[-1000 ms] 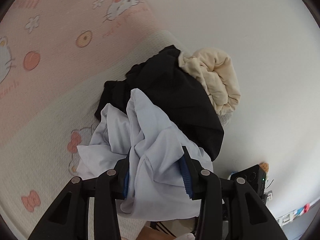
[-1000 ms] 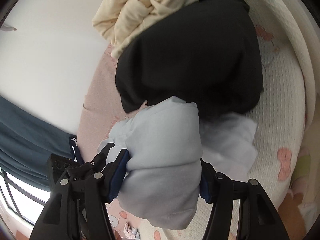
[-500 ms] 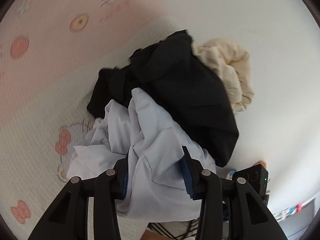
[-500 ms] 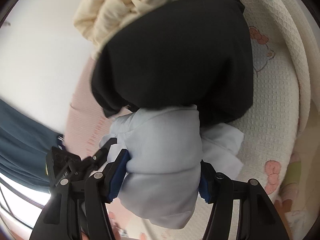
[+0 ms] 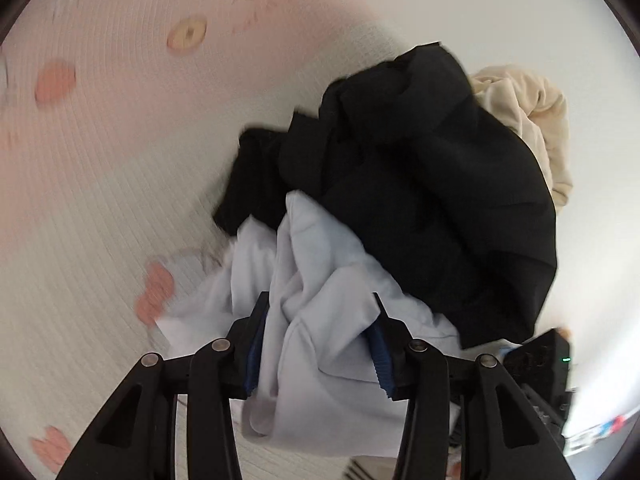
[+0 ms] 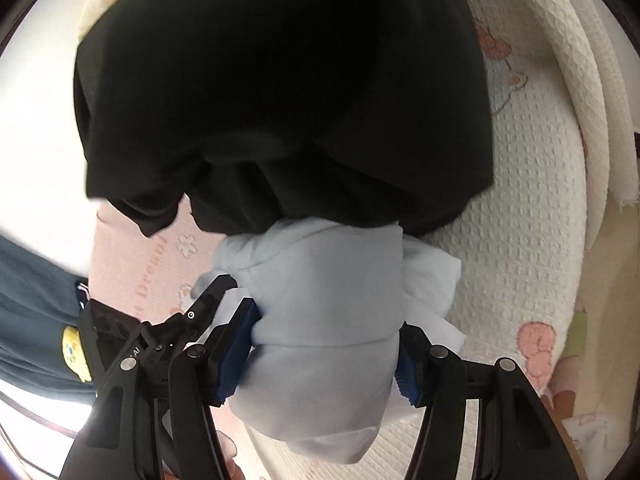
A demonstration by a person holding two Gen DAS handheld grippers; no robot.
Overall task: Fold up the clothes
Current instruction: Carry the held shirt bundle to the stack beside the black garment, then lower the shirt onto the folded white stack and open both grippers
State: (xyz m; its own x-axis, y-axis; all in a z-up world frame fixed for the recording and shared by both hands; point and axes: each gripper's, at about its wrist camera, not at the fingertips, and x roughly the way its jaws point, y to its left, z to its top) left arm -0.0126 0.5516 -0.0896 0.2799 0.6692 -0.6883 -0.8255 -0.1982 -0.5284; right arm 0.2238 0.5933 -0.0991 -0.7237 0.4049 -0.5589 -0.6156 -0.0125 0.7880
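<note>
Closest in, the left gripper [image 5: 318,340] has its fingers [image 5: 256,344] clamped on a thick bunch of the pale blue garment [image 5: 320,280], the blue pads pressed into the cloth from both sides. The right gripper [image 6: 326,356] does the same: its fingers [image 6: 236,352] pinch a rolled wad of the same pale blue garment [image 6: 328,304], which bulges out between them and hangs down toward the camera. In the right wrist view the other gripper's black frame [image 6: 132,344] sits just left of that wad, and a bit of a hand [image 6: 228,452] shows at the bottom edge.

The garment trails off both grippers onto the bed, over a waffle-textured cream and pink blanket [image 5: 100,184] printed with pink bows and cartoon figures. A loose white-blue flap [image 6: 432,280] lies on the blanket to the right of the wad.

Just beyond, a black garment [image 5: 420,184] lies heaped on the far end of the pale blue one, overlapping it. In the right wrist view it fills most of the upper frame [image 6: 280,92].

Farthest, a cream garment [image 5: 528,120] is bunched against the black one, beside a plain white wall [image 5: 520,12]. Far left in the right wrist view hangs dark teal cloth [image 6: 36,320] bearing a yellow patch.
</note>
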